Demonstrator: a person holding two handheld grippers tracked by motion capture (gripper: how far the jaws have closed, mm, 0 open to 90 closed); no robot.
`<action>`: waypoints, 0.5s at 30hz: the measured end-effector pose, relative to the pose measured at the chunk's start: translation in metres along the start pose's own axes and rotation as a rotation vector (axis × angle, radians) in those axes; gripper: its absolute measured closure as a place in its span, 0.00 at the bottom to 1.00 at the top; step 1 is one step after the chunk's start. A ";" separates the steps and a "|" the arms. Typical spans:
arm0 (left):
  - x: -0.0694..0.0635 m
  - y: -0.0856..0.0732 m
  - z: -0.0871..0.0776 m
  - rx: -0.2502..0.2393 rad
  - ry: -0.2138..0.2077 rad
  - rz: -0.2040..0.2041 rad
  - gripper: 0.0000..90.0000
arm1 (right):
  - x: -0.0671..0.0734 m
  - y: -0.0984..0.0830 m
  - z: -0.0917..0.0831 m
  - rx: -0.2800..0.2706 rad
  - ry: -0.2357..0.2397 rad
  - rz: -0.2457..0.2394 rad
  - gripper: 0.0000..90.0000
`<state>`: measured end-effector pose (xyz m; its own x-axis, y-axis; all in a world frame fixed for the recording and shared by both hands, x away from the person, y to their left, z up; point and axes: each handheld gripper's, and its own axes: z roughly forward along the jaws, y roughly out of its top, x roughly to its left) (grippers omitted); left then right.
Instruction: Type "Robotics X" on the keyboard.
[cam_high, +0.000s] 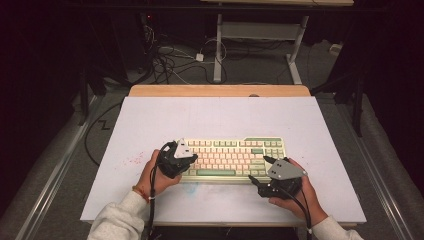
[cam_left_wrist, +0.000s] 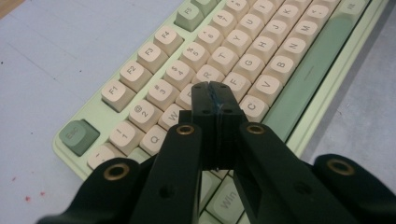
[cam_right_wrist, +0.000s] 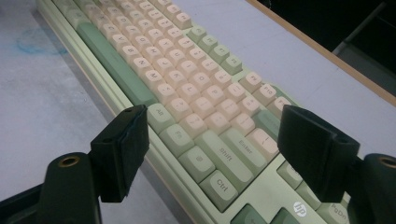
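Observation:
A pale green keyboard (cam_high: 235, 152) with cream keys and a green space bar lies on the near half of the table. My left gripper (cam_high: 192, 159) is over its left end, held in a hand with a white sleeve. In the left gripper view the keyboard (cam_left_wrist: 261, 44) runs up to the right, and my left gripper (cam_left_wrist: 214, 86) is shut, jaws pressed flat together with nothing between them, tips above the letter keys near the left side. My right gripper (cam_high: 261, 170) stands open at the keyboard's near right corner. In the right gripper view my right gripper (cam_right_wrist: 212, 114) straddles the Shift and Ctrl keys of the keyboard (cam_right_wrist: 140, 51), touching nothing.
The keyboard rests on a light blue-white board (cam_high: 150, 120) with a wooden strip (cam_high: 220, 90) along its far edge. Faint red specks (cam_high: 130, 161) mark the board left of the keyboard. Cables (cam_high: 170, 60) and a table frame (cam_high: 218, 50) sit on the floor beyond.

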<state>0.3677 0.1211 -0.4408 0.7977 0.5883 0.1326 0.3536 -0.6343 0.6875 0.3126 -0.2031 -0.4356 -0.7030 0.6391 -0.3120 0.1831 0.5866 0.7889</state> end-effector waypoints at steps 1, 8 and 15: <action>0.000 0.001 0.001 0.002 -0.002 0.003 0.97 | 0.000 0.000 0.000 0.000 0.000 0.000 0.28; 0.001 0.003 0.007 0.019 -0.003 0.003 0.97 | 0.001 0.000 0.001 0.003 -0.002 -0.004 0.28; 0.003 0.002 0.010 0.037 0.002 -0.001 0.97 | 0.001 -0.002 0.001 0.010 0.003 -0.010 0.28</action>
<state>0.3752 0.1165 -0.4458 0.7967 0.5895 0.1333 0.3720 -0.6522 0.6605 0.3122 -0.2030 -0.4381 -0.7069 0.6315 -0.3186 0.1829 0.5983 0.7801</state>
